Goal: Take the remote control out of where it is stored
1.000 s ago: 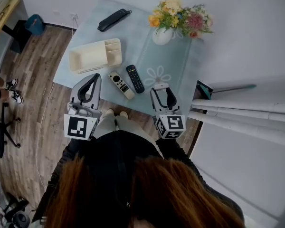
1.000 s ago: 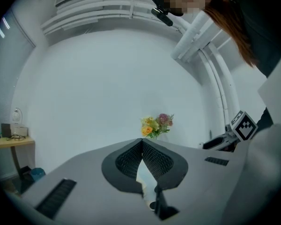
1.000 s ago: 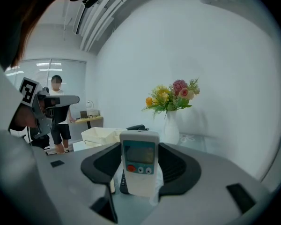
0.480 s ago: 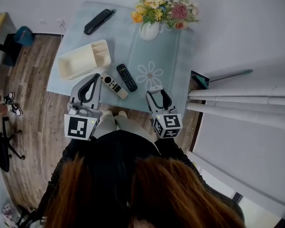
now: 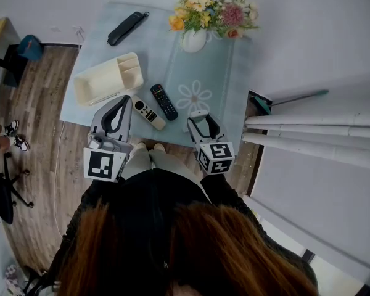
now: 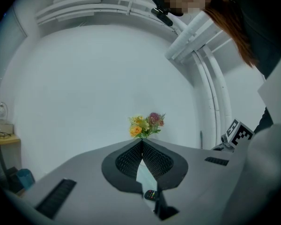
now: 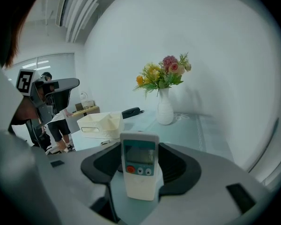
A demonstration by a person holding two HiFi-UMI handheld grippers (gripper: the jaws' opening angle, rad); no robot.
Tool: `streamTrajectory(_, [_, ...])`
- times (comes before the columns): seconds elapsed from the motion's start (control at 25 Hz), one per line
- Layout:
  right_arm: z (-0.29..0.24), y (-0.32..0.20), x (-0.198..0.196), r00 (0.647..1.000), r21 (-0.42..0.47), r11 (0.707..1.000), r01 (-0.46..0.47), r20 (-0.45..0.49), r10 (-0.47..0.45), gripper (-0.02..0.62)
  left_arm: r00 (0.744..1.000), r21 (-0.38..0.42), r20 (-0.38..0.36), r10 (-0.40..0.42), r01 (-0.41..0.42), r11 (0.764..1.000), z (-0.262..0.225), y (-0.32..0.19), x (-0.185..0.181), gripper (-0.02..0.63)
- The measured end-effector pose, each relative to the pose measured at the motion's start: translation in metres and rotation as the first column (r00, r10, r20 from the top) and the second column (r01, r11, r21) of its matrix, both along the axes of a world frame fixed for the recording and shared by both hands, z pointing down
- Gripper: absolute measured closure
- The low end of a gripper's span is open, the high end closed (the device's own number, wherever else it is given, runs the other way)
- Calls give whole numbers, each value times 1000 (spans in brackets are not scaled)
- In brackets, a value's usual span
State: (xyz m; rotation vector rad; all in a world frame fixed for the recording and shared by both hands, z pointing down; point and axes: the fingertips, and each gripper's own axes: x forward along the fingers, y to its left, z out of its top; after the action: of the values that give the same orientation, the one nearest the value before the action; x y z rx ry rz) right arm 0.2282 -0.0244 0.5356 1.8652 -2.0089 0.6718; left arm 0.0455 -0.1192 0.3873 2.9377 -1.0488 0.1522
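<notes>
**Position.** The right gripper (image 7: 140, 156) has its fingers clamped on the two long sides of the white remote control (image 7: 139, 177). The remote stands upright, above the near edge of the surface (image 5: 203, 73). It is clear of the cream storage tray (image 5: 102, 82), which appears empty. The left gripper (image 6: 141, 144) has its fingers closed together on nothing.

**Step in hand (judgement).** The remote is out and set-down remains.
- Keep an even grip on the sides.
- Lower the remote flat onto bare cloth, away from the edge.
- Keep it apart from the pale remote (image 5: 147, 112) and the black remote (image 5: 164, 102) lying there.
- Release only once it rests.

**Markings.**
- No brand or lettering is legible.
- The remote's display reads blank.
- One red button and two pale buttons sit below the display; their symbols are too small to read.
</notes>
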Motion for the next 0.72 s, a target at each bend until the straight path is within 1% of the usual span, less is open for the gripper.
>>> streamTrajectory(0.24, [7,-20,-5,999,-21,999,41,-20,-41,347,1000,3,-4,-6,6,1000,0,-3,0,600])
streamTrajectory(0.4, [18,-36,-4,999,-42,998,49,-20,-50,347,1000,1,0,-11,11,1000,2,-5,-2,600])
streamTrajectory(0.72, [54,-61,4,999,-134,990,46,-18,-49,348,999,-2,6,-34,34,999,3,-10,-9,600])
